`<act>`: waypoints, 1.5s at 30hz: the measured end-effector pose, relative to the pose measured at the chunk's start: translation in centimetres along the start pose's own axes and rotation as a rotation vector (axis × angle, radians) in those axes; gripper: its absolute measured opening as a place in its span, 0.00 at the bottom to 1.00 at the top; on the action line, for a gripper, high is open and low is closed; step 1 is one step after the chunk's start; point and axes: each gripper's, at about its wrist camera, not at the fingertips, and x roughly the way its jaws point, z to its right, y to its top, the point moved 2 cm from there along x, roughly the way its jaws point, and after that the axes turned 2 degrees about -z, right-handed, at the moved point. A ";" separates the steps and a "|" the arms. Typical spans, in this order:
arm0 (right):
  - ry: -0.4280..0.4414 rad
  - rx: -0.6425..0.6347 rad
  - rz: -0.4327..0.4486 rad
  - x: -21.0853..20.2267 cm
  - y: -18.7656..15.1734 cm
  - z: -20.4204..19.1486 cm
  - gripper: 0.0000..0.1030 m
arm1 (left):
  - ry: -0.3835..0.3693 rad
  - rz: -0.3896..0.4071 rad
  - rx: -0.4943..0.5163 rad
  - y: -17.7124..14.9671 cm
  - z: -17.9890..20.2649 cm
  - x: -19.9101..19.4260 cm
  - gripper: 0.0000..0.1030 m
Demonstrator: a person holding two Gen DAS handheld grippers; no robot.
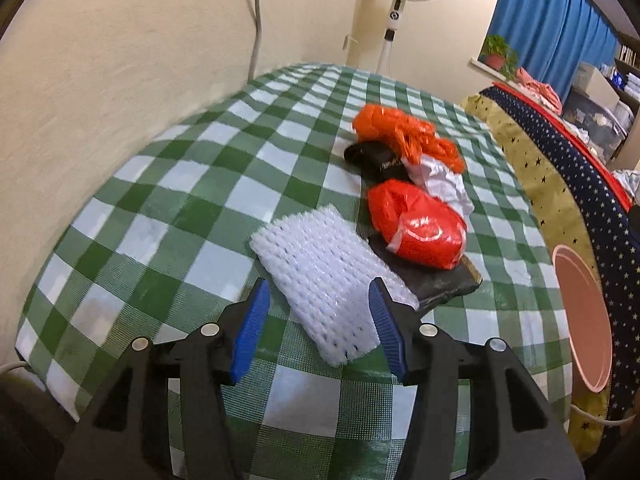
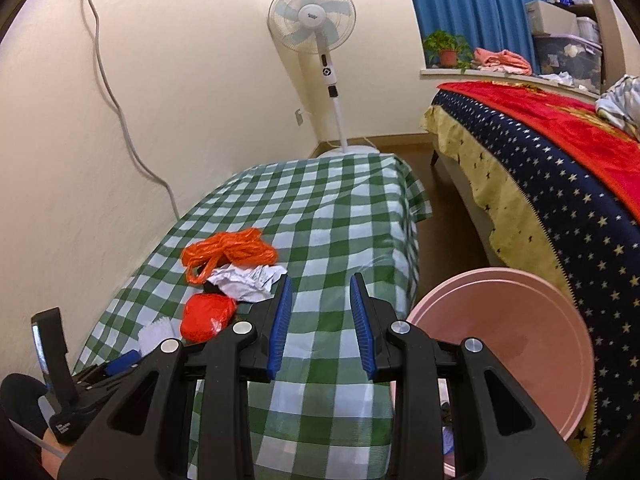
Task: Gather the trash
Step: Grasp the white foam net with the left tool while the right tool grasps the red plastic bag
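Trash lies on the green checked table (image 1: 168, 184): a white foam net sleeve (image 1: 320, 276), a red plastic wad (image 1: 420, 228) on a flat black packet (image 1: 440, 284), crumpled white paper (image 1: 444, 184), a small black item (image 1: 372, 160) and an orange plastic bag (image 1: 400, 128). My left gripper (image 1: 318, 290) is open, its blue pads either side of the foam sleeve's near end, just above it. My right gripper (image 2: 320, 284) is open and empty above the table's right part; the orange bag (image 2: 228, 252), paper (image 2: 248, 280) and red wad (image 2: 208, 316) lie to its left.
A pink basin (image 2: 520, 344) stands off the table's right edge, also in the left wrist view (image 1: 584, 320). A bed with a starry blue and red cover (image 2: 540, 168) lies beyond it. A standing fan (image 2: 312, 20) and a wall cable (image 2: 116, 112) are behind the table.
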 end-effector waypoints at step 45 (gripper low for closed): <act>0.150 -0.177 -0.305 14.4 -5.0 -12.5 0.71 | 0.099 0.055 -0.034 1.9 -2.5 0.0 0.12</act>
